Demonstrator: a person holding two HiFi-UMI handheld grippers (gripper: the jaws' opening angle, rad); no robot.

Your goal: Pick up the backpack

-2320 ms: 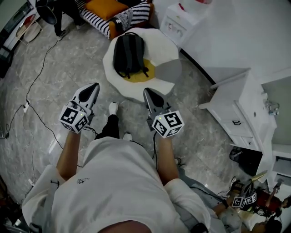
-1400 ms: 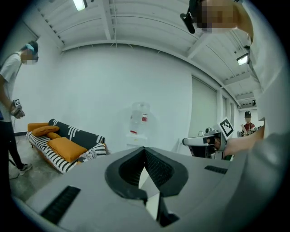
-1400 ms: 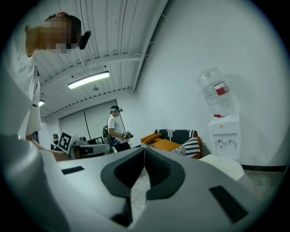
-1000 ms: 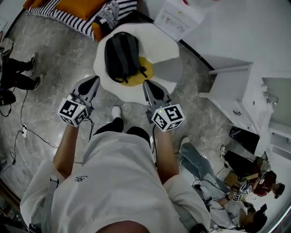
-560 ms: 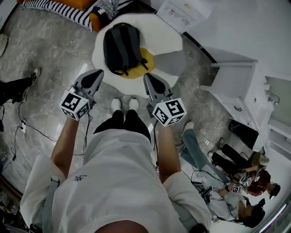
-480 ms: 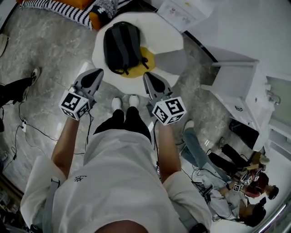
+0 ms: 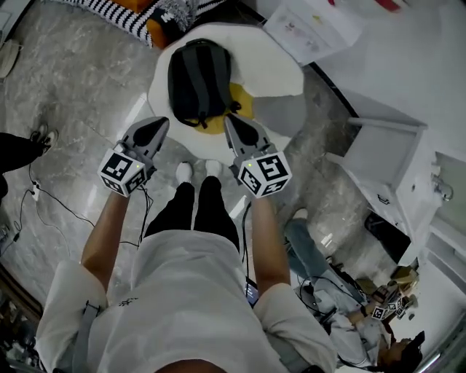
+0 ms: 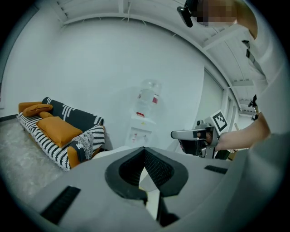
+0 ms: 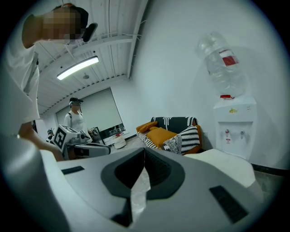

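Backpack (image 7: 198, 81), dark grey and black, lies flat on a white wavy-edged cushion (image 7: 273, 69) with a yellow centre. The cushion sits on the marble floor (image 7: 80, 95), at 12 o'clock from the person's white shoes (image 7: 184, 172). The backpack's straps trail toward 6 o'clock over the yellow patch.

The left tool (image 7: 162, 124) hangs at the backpack's 7 o'clock, clear of it. The right tool (image 7: 230, 121) hangs at its 5 o'clock, near the strap ends. Both tips aim toward 12 o'clock. Each tool's jaws are pressed together with nothing between them.

A striped sofa (image 7: 120, 11) with orange cushions stands at the backpack's 11 o'clock, a water dispenser (image 7: 313, 30) at its 2 o'clock and a white cabinet (image 7: 386, 156) at 4 o'clock. Cables (image 7: 51, 197) cross the floor at 8 o'clock.
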